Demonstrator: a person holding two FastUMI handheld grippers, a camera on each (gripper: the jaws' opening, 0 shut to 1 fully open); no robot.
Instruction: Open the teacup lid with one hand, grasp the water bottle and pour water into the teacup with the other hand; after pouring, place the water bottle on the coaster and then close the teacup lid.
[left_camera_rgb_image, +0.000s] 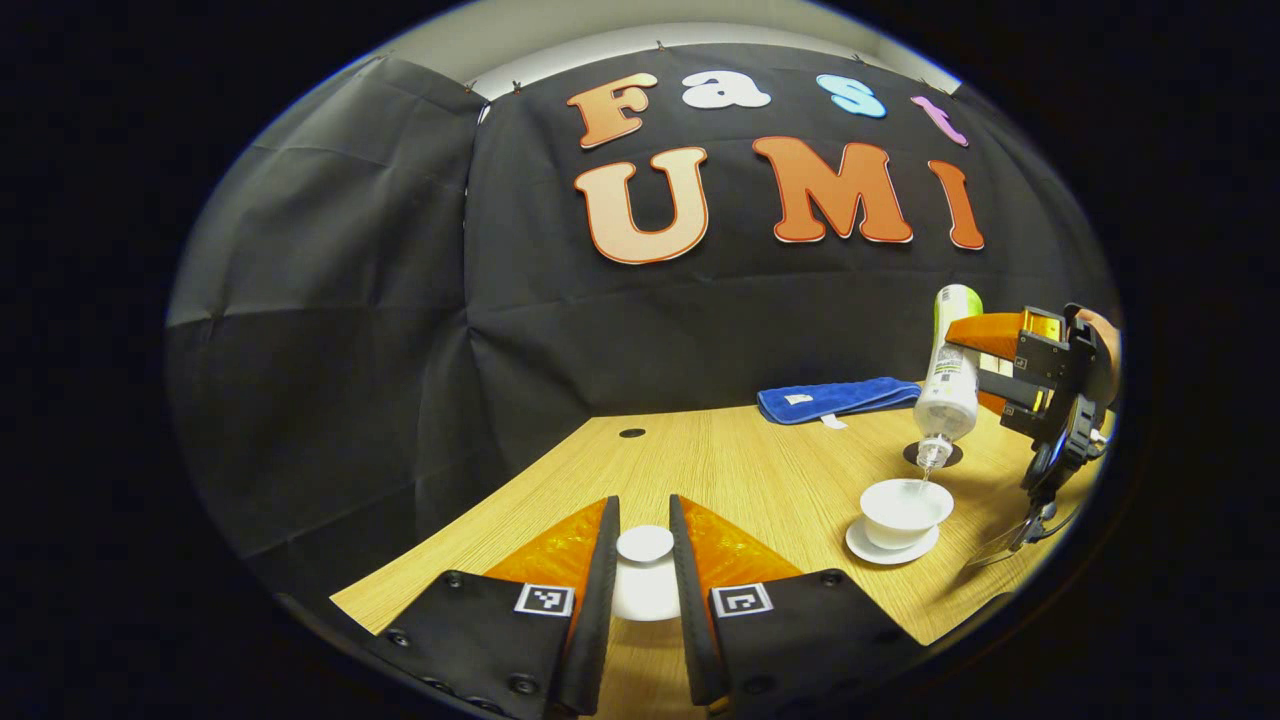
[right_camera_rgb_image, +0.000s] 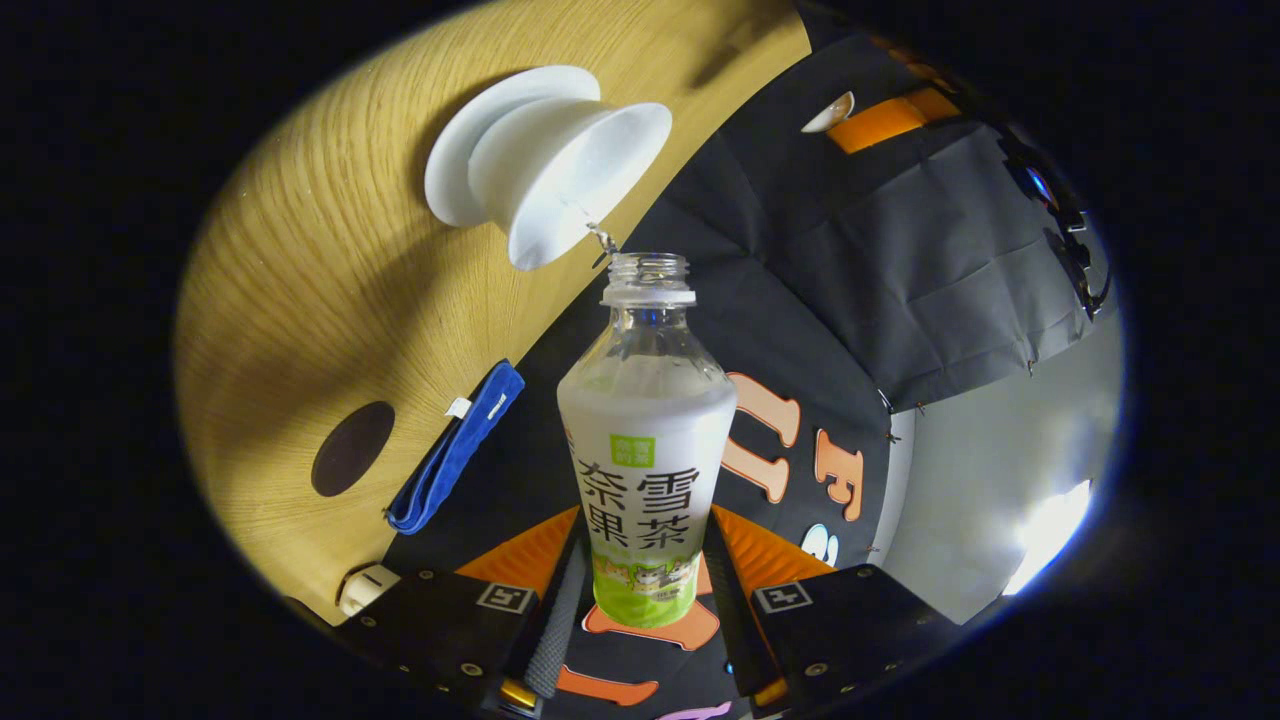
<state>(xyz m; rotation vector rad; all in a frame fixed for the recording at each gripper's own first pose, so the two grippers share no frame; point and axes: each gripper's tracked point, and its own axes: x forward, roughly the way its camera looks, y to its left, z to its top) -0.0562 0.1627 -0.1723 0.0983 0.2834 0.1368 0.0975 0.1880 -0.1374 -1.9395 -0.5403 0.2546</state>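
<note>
The right gripper clamps the water bottle, tipped over the teacup at 3 o'clock; the left gripper grips the lid. Keep a thin stream centred.

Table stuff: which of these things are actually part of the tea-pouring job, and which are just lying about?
In the job:
- water bottle, tipped over in the right gripper
- teacup on its saucer, taking the water
- teacup lid, between the left gripper's fingers
- dark round coaster, bare for now

Just lying about:
- folded blue towel
- wooden table itself
</note>
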